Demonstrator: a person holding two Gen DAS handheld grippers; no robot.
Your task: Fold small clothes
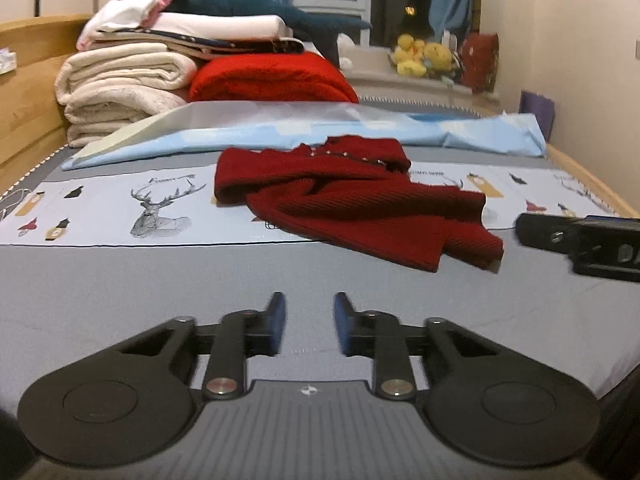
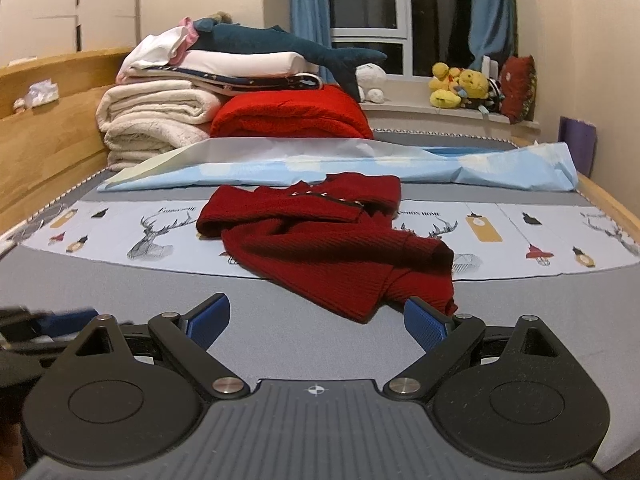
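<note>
A small dark red knitted sweater (image 1: 352, 204) lies crumpled on the bed, partly on a printed deer sheet (image 1: 120, 208). It also shows in the right wrist view (image 2: 328, 240). My left gripper (image 1: 310, 322) is open and empty, low over the grey bedding in front of the sweater. My right gripper (image 2: 316, 320) is open wide and empty, its right fingertip (image 2: 424, 322) close to the sweater's near hem. The right gripper also shows at the right edge of the left wrist view (image 1: 580, 240).
A stack of folded blankets (image 1: 132, 76) with a red one (image 1: 272, 80) and a plush shark (image 1: 272, 8) stands at the back left. A light blue sheet (image 1: 320, 132) lies behind the sweater. Wooden bed rails (image 2: 52, 140) run along both sides. Plush toys (image 2: 460, 84) sit on the windowsill.
</note>
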